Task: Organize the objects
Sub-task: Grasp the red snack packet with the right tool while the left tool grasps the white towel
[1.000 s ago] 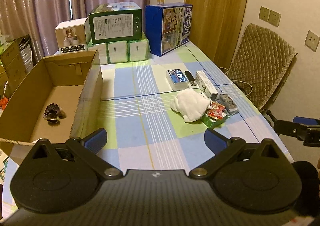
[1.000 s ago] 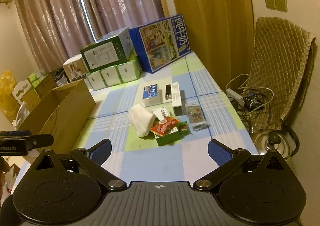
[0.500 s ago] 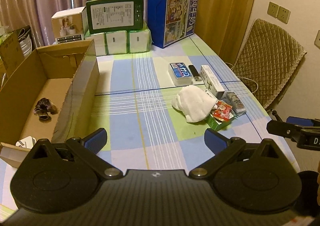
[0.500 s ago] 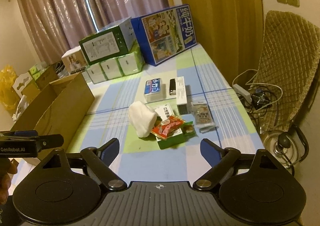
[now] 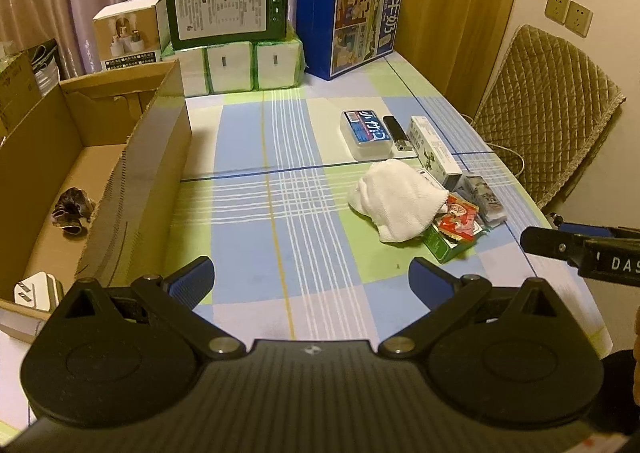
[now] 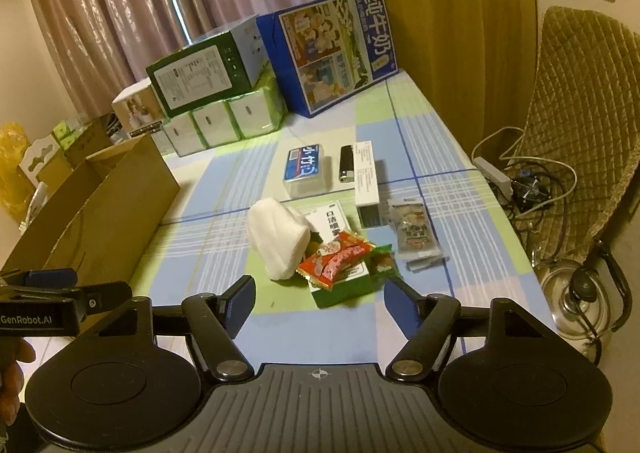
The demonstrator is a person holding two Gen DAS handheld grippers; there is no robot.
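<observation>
Checked blue, green and white cloth over the tabletop [image 5: 256, 221], with a loose cluster of small things toward its right side. Crumpled white cloth [image 6: 278, 241] touching a red snack packet [image 6: 334, 259] that lies on a flat green-and-white box [image 6: 344, 285]. Just beyond — a clear plastic case with a blue label [image 6: 306, 169], a black lighter [image 6: 346, 169] and a long white carton [image 6: 366, 181], side by side. Silver-grey sachet [image 6: 414, 235] at the right of the cluster. Open brown cardboard box [image 5: 132, 181] along the left edge, holding a small dark crumpled item [image 5: 72, 209] and a white plug adapter [image 5: 34, 291]. Left claw [image 5: 312, 281] spread wide and empty, low over the near tabletop. Right claw [image 6: 318, 305] likewise open, gripping nothing, just short of the green-and-white box.
</observation>
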